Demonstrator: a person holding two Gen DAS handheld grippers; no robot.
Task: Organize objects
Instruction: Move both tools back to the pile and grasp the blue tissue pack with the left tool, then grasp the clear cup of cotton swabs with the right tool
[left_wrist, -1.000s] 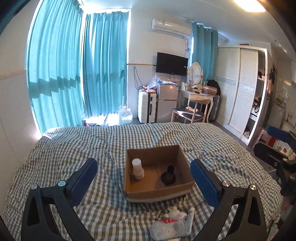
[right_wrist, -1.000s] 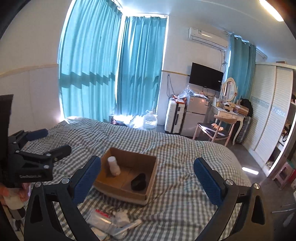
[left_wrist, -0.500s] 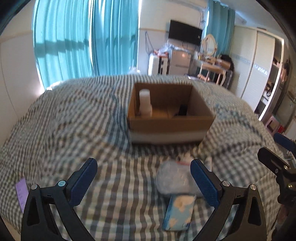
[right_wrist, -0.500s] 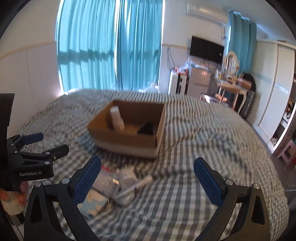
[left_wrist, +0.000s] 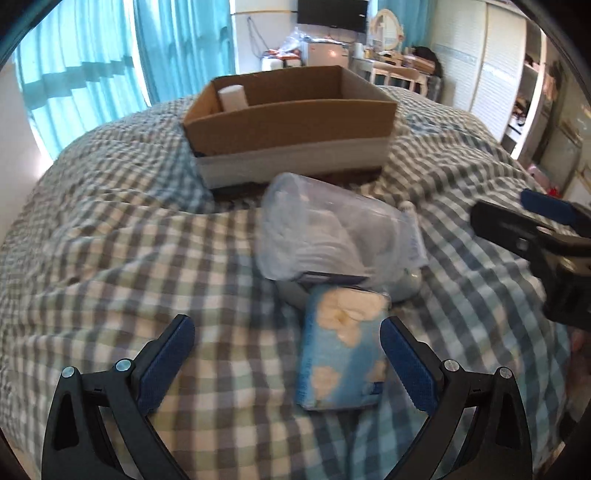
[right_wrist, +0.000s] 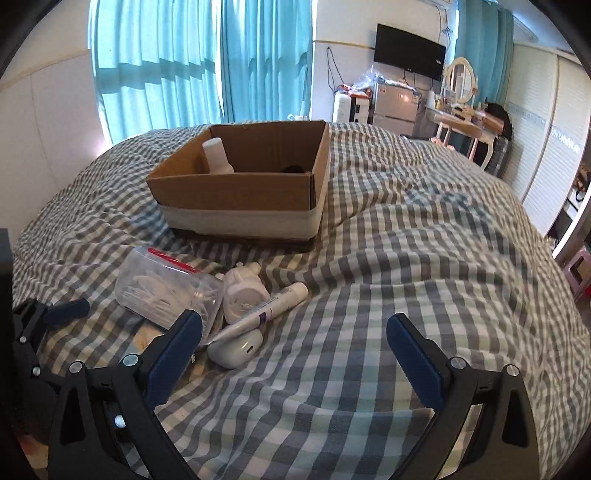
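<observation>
A: Cardboard box (right_wrist: 243, 192) sits on the checked bed cover (right_wrist: 406, 295), open top. White bottle (right_wrist: 218, 155) stands upright inside at its left; something dark (right_wrist: 293, 169) further right inside, can't tell what.

B: Loose stuff?

A: Small pile on the bed in front of the box, near it but apart. Clear plastic container (right_wrist: 166, 291) on its side, white pieces inside, red strip along it. Just beside it a white figurine-like item (right_wrist: 243, 295), can't name it closer. White tube with purple print (right_wrist: 269, 308) lies tilted across a white rounded case (right_wrist: 236, 347), touching it.

B: Left wrist view?

A: Same container (left_wrist: 332, 240), blurred, closer. Blue tissue pack with cloud print (left_wrist: 341, 354) lies flat just in front of it, its far end touching or tucked under the container, can't tell which.

B: Grippers?

A: Left hand-held gripper (left_wrist: 286, 365): blue pads spread wide, nothing between them gripped. The tissue pack lies between the pads, close to the right one; contact unclear. Right hand-held gripper (right_wrist: 295, 362): pads wide apart too, empty, over bare bed cover to the right of the pile. Its left pad overlaps the container in view.

B: Each sees the other?

A: Yes. Right one at the right edge of the left view (left_wrist: 543, 236), left one at the left edge of the right view (right_wrist: 44, 317).
</observation>
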